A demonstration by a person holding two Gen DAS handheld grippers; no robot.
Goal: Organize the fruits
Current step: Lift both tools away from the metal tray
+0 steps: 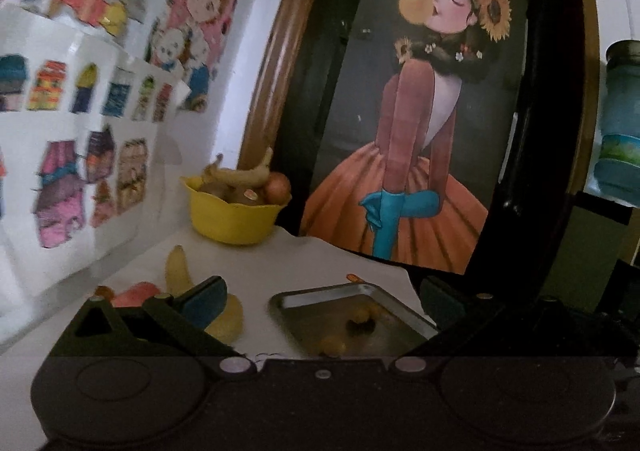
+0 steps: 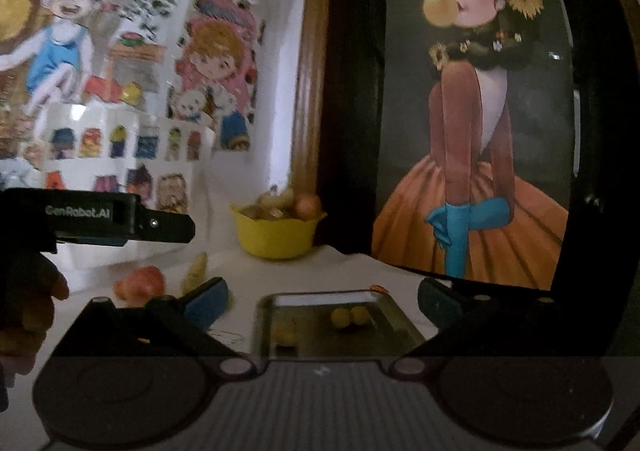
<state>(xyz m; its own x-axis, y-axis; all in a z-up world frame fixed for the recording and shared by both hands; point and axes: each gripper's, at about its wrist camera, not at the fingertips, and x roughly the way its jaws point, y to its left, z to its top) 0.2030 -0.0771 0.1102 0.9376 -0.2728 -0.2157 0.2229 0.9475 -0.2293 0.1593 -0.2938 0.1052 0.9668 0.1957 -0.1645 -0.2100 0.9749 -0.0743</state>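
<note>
A yellow bowl [image 1: 232, 217] at the back of the white table holds bananas and round fruits; it also shows in the right wrist view [image 2: 276, 237]. A metal tray [image 1: 304, 299] in front holds small yellow fruits and a dark one; in the right wrist view the tray [image 2: 396, 315] shows two small yellow fruits [image 2: 349, 317]. A banana [image 1: 180, 269] and a red apple [image 1: 134, 293] lie on the table at the left. My left gripper [image 1: 320, 295] is open and empty above the tray. My right gripper [image 2: 322, 299] is open and empty, also facing the tray. The left gripper's body [image 2: 120, 219] shows at the left.
A large framed picture of a girl in an orange dress [image 1: 404, 111] leans behind the table. Sticker sheets [image 1: 80, 131] cover the white wall at the left. A blue-green jar [image 1: 622, 123] stands at the far right.
</note>
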